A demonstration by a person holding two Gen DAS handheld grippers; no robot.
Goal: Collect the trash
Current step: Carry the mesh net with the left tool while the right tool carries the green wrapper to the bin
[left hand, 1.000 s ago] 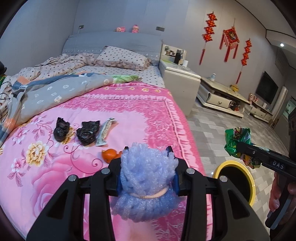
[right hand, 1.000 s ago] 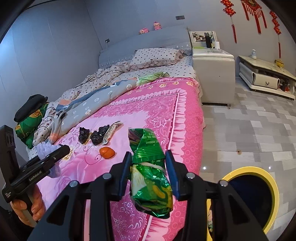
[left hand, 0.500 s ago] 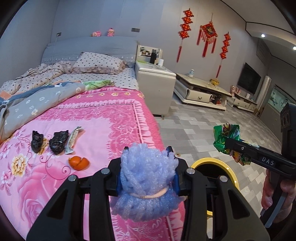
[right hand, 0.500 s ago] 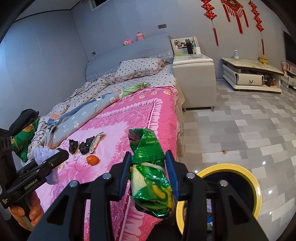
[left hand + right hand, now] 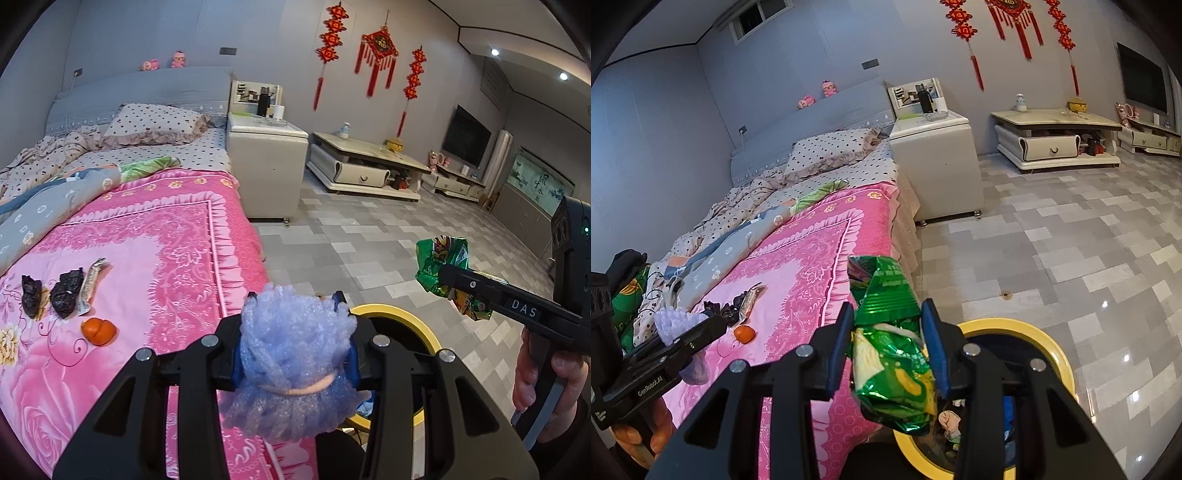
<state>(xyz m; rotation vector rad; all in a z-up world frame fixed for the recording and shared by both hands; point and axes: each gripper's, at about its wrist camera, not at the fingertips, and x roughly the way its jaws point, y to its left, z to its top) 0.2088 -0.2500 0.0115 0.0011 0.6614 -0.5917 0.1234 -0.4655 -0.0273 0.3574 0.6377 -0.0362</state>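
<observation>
Since the earlier views, both grippers had swung away from the pink bedspread (image 5: pixel 159 236) toward the floor, bringing the yellow-rimmed bin (image 5: pixel 1052 350) further into view beneath them. Item one: left gripper (image 5: pixel 295 332), fingers closed onto a lilac foam-net wad (image 5: pixel 295 354), its banded waist pinched between the blue pads. Item two: right gripper (image 5: pixel 888 339), fingers closed narrowly on a crumpled green snack bag (image 5: pixel 890 343), the bag's long axis running forward along the fingers, one end projecting past the tips and the other hanging beneath. Position: in the right wrist view the bag's lower end overlapped the bin's near rim, with the dark opening just to the right and below; in the left wrist view the wad hid the bin's left side, the mouth showing behind and to the right of it. Judgement: the right gripper appeared the nearer to a clean drop, needing a slight carry rightward over the opening; the left would need to follow the same way. Remaining on the bedspread, well apart from both grippers: two black crumpled scraps (image 5: pixel 66 291), a foil wrapper (image 5: pixel 92 280) just beside them, and an orange peel (image 5: pixel 99 331). The bin already held assorted refuse. Collection judged partly complete.
</observation>
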